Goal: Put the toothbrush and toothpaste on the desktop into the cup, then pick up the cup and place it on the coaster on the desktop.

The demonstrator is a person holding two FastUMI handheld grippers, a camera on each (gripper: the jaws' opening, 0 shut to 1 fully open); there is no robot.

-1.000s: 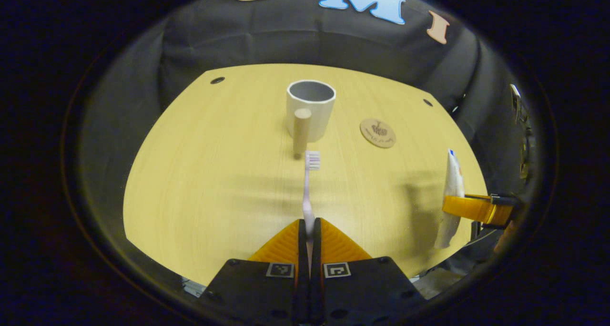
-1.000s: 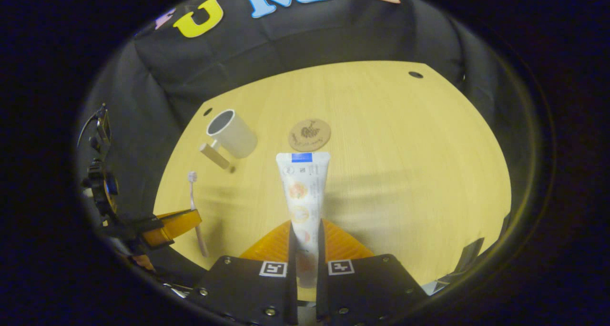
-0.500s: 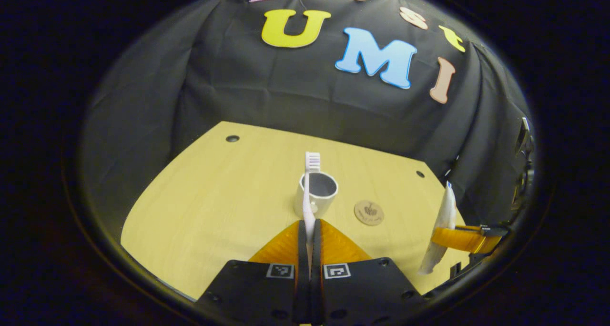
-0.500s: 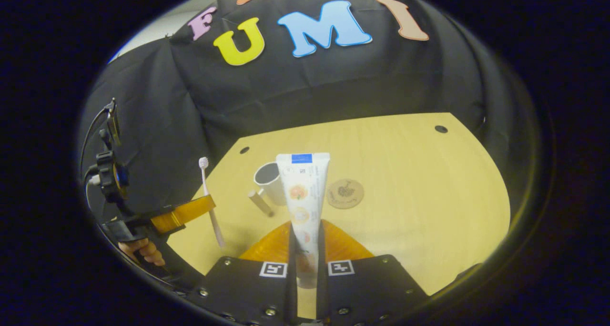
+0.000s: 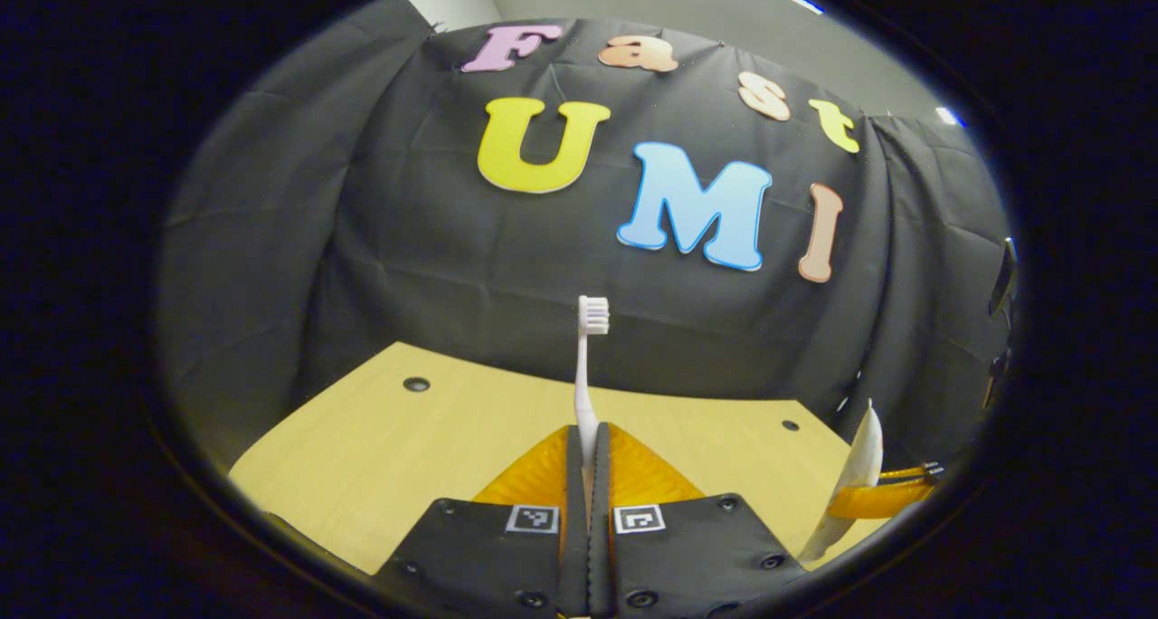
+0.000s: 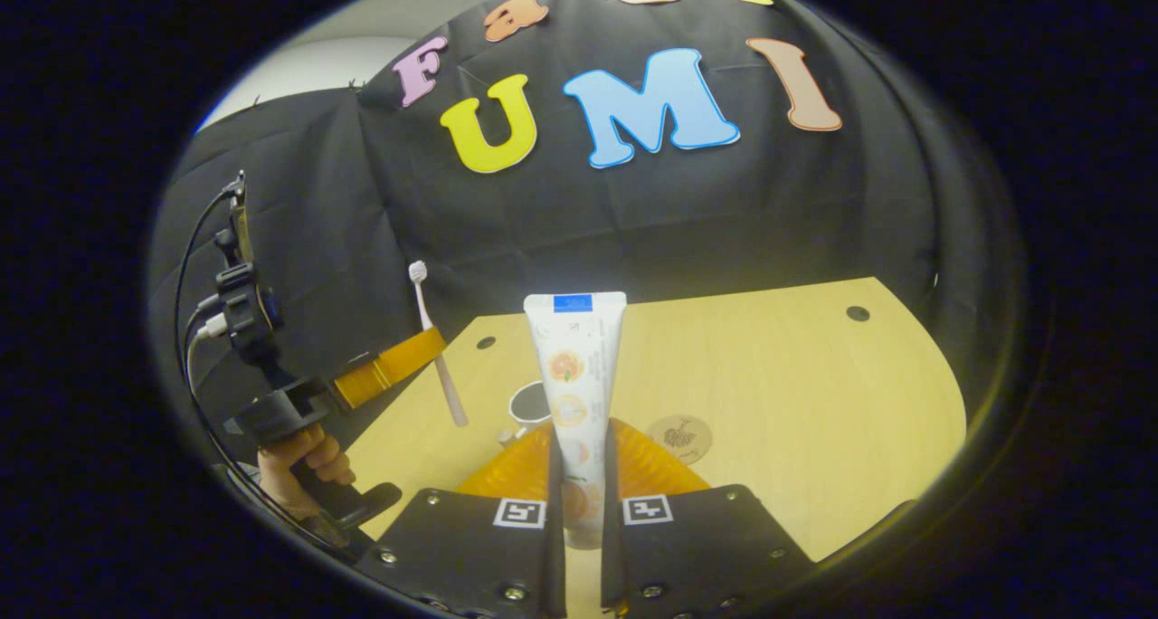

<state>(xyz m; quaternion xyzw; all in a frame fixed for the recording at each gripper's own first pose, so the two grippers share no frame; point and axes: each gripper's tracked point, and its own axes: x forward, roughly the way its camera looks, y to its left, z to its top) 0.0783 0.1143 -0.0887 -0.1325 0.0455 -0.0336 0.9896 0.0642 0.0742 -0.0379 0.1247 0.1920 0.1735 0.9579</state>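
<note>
Standing upright, the white toothbrush [image 5: 586, 379] shows pale bristles on top.

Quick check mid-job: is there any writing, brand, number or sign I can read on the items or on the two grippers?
Nothing here can be read as words.
Toothpaste tube: small print and round pictures, too small to read.
Coaster: a dark engraved mark, too blurred to read.
Square markers on the right gripper and the left gripper: black-and-white code patterns, no words.
Toothbrush and cup: no text visible.
</note>
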